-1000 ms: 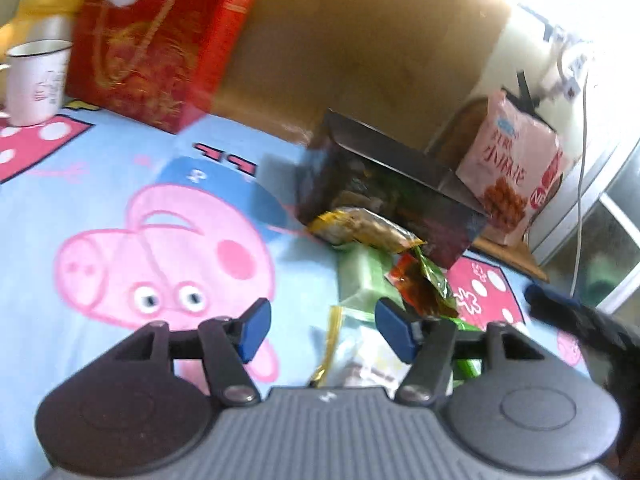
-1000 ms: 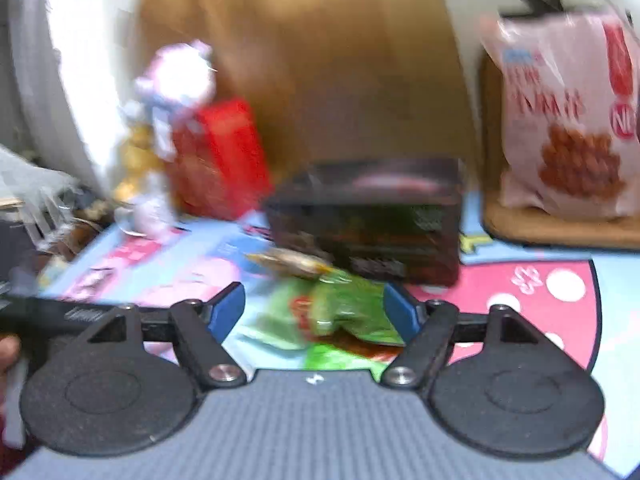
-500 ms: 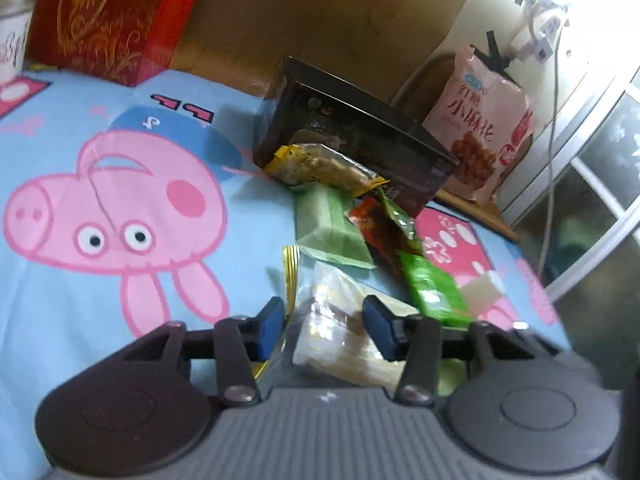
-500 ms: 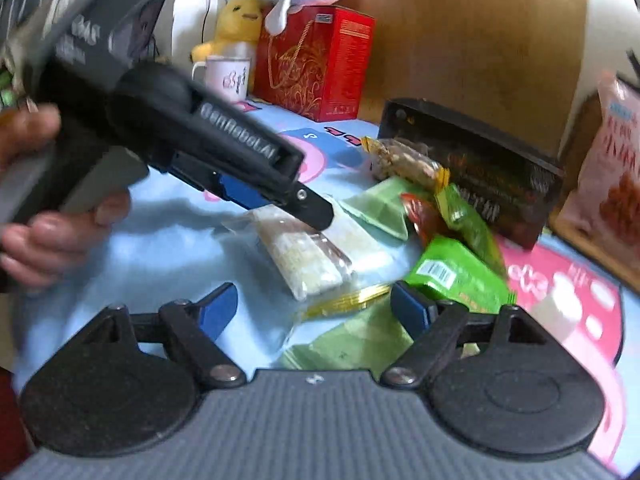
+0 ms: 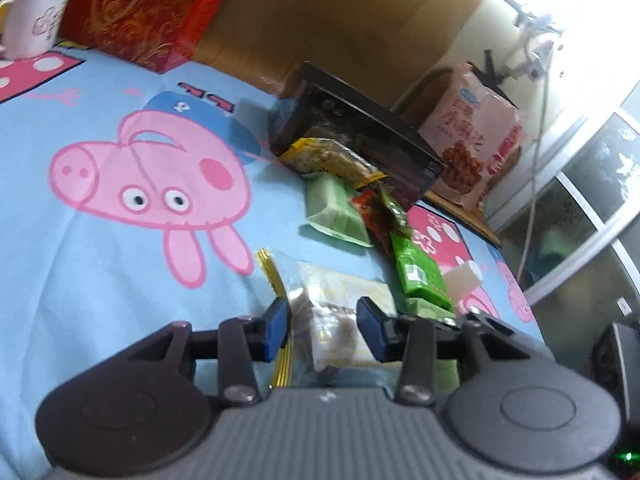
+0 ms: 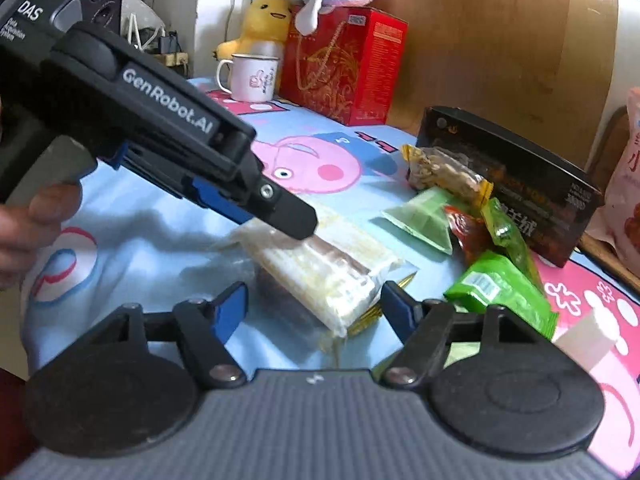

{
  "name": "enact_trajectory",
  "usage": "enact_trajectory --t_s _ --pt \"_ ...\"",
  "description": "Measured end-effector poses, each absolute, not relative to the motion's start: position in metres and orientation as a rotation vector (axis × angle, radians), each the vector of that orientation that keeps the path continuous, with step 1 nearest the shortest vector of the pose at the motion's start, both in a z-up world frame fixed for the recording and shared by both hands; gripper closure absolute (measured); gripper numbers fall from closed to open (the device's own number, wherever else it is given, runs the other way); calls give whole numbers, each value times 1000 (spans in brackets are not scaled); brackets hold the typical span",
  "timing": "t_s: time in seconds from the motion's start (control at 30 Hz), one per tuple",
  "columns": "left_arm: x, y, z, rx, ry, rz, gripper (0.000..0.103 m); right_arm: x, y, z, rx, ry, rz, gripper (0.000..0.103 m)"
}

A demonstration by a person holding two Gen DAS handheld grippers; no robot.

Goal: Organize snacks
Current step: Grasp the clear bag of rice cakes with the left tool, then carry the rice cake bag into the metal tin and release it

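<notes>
— Where is the clear packet of pale wafers (image 5: 332, 312)?

— Lying on the blue cartoon-pig cloth (image 5: 80, 280), nearest of the snacks. The left tongs (image 5: 322, 326) have just been closing, and their blue pads now press on it from both sides.

— And the right tongs (image 6: 314, 312)?

— Spread wide. The packet's near end lies between them, clear of both pads.

— What does the right camera add?

— The left tool from the side, a hand (image 6: 32, 220) on its grip, plus a yellow plush (image 6: 268, 12) behind the white mug (image 6: 252, 78).

— And the left one?

— The whole pink snack bag (image 5: 472, 136) beyond the black box (image 5: 360, 128). The peanut packet (image 5: 332, 158) leans at that box; a bright green packet (image 5: 416, 272) lies just beside a small white bottle (image 5: 464, 280).
</notes>
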State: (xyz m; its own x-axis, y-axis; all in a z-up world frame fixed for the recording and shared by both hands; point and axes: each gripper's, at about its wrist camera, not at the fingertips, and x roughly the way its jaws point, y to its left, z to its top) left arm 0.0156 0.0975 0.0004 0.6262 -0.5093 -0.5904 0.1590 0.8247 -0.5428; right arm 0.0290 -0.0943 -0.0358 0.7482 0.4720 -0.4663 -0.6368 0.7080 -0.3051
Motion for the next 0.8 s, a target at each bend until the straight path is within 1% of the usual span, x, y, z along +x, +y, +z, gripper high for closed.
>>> enact_trajectory --t_s 0.03,0.13,0.17,0.23,0.3,0.43,0.57,0.67,0.8 --pt "16 99 1 -470 808 -396 56 30 -96 -36 -467 376 622 22" --pt "19 96 0 -460 810 -413 52 31 -103 -34 -424 406 642 24" --pt "21 92 -2 -452 816 -420 53 34 -103 -34 -402 424 659 26" --pt "20 85 -3 -425 802 -421 54 35 -103 -33 -359 436 671 35" --pt "18 82 2 -409 795 -428 56 29 -99 -33 -375 411 660 40" --pt "18 85 18 -411 760 -446 57 23 -99 -24 -358 370 648 41" --pt "28 83 44 -390 691 -468 57 23 -102 -1 -327 274 622 41" --pt "47 75 70 -368 633 -493 57 30 -103 18 -351 193 582 41" --pt "81 58 97 -336 565 -522 58 59 -111 47 -354 142 533 41"
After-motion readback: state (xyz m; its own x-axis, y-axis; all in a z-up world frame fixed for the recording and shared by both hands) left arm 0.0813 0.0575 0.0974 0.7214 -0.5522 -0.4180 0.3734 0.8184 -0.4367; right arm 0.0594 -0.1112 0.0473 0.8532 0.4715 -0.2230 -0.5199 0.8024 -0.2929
